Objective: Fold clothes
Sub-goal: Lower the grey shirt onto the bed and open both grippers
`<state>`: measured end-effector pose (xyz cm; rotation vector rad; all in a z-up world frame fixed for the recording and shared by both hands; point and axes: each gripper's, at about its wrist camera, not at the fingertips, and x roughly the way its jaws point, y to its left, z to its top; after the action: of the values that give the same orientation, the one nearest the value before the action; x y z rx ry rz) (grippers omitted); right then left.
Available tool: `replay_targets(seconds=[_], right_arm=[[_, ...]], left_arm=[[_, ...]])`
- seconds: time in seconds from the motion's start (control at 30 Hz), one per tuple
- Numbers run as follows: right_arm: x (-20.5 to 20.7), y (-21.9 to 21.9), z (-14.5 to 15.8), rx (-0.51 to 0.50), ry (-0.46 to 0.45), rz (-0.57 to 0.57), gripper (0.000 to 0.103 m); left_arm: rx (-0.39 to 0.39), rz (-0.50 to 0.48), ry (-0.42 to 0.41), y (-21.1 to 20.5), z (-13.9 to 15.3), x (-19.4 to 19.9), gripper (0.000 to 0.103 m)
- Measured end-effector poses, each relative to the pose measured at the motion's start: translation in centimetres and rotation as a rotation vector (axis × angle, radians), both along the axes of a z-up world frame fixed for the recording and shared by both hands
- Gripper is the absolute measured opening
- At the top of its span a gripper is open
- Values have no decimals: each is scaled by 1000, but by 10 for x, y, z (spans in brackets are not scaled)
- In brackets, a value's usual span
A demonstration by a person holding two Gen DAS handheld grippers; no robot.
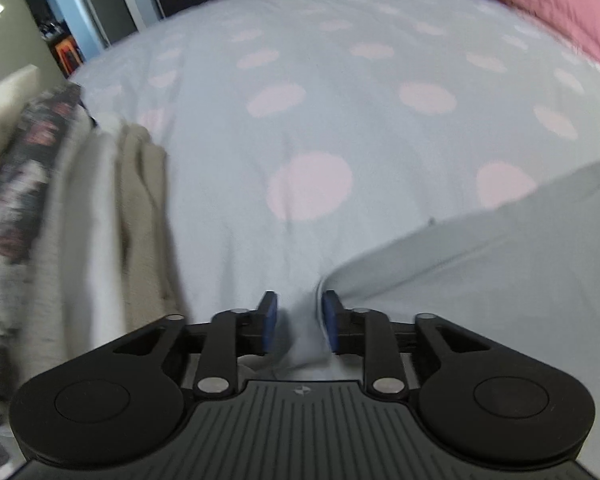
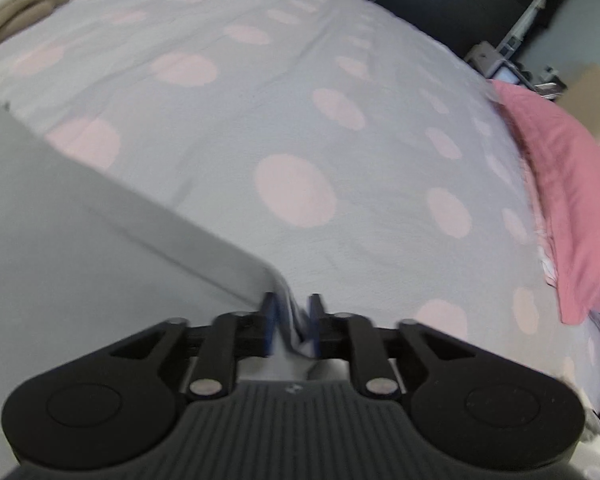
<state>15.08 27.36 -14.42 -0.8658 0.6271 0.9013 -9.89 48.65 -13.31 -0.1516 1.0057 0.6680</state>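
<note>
A pale grey garment [image 1: 480, 272] lies flat on the bed, spreading right from my left gripper [image 1: 300, 320]. Its corner sits loosely between the blue pads, which stand apart without pressing on it. In the right wrist view the same grey garment [image 2: 80, 260] fills the lower left, and its other corner rises as a small fold between the pads of my right gripper [image 2: 293, 320]. Those jaws also stand apart, so the gripper is open around the cloth. Both grippers point down at the bed, close to its surface.
The bed sheet [image 1: 320, 100] is light grey with pink dots. A pile of beige, white and patterned clothes [image 1: 100, 220] lies at the left, also visible as a beige pile [image 2: 16, 4]. A pink cloth [image 2: 560, 200] lies along the right edge. Dark furniture stands beyond the bed.
</note>
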Motion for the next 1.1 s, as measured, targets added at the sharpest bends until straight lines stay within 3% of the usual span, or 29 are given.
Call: replay_targets(seconds=[0.1,0.27,0.43,0.77,1.1], right_arm=[[0,-14,13,21,-11,-15,33],[-15,-56,34,49,108,-9,32],[-48,-113,40,43,208,9,31],[-96,-197,25,15,300,7,32],[-111,-209,0,2,281,101,32]], left_arm=[[22,23,-41,-4,18,-15,40],[-14,-2,-65,-32,45,-47,40],[-36,-85,-16,-75,52,-78,40],[-95,-156,58,-144,35,-127,46],[-57,-230,185,-173,-9,-127,43]])
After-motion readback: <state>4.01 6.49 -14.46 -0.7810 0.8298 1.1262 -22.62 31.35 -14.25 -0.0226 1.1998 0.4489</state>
